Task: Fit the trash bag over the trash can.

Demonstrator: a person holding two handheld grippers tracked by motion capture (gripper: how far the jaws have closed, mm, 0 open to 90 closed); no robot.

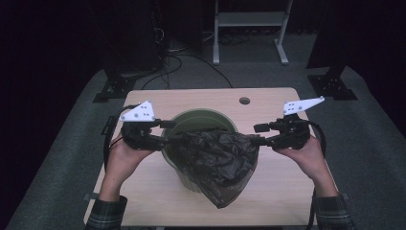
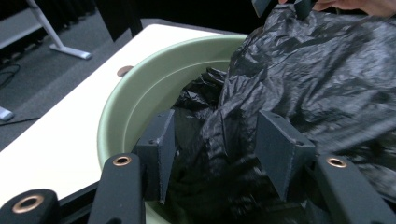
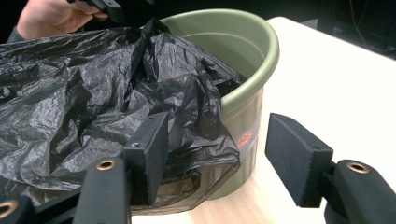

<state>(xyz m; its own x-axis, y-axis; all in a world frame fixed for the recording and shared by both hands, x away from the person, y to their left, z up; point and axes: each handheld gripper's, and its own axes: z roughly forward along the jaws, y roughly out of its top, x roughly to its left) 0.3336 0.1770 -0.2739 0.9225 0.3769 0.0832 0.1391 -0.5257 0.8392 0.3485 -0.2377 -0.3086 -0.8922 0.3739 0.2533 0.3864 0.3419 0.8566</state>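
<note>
A green bucket (image 1: pixel 201 115) (image 2: pixel 135 88) (image 3: pixel 261 51) stands mid-table. A crumpled black plastic bag (image 1: pixel 215 158) (image 2: pixel 317 79) (image 3: pixel 70 84) is draped across its mouth and hangs down its near side. My left gripper (image 1: pixel 168 132) (image 2: pixel 219 144) is at the bucket's left rim; its jaws stand apart with bunched bag film between them. My right gripper (image 1: pixel 258 134) (image 3: pixel 219 135) is at the right rim, open. The bag lies against its left jaw, and the gap between the jaws shows the bucket wall and the table. The film looks stretched between the two grippers.
The light wooden table (image 1: pixel 268 100) has a round cable hole (image 1: pixel 244 101) behind the bucket. On the floor beyond it are a white frame stand (image 1: pixel 249 19) and two black stand bases (image 1: pixel 112 88) (image 1: pixel 335 84). Bare tabletop lies on both sides of the bucket.
</note>
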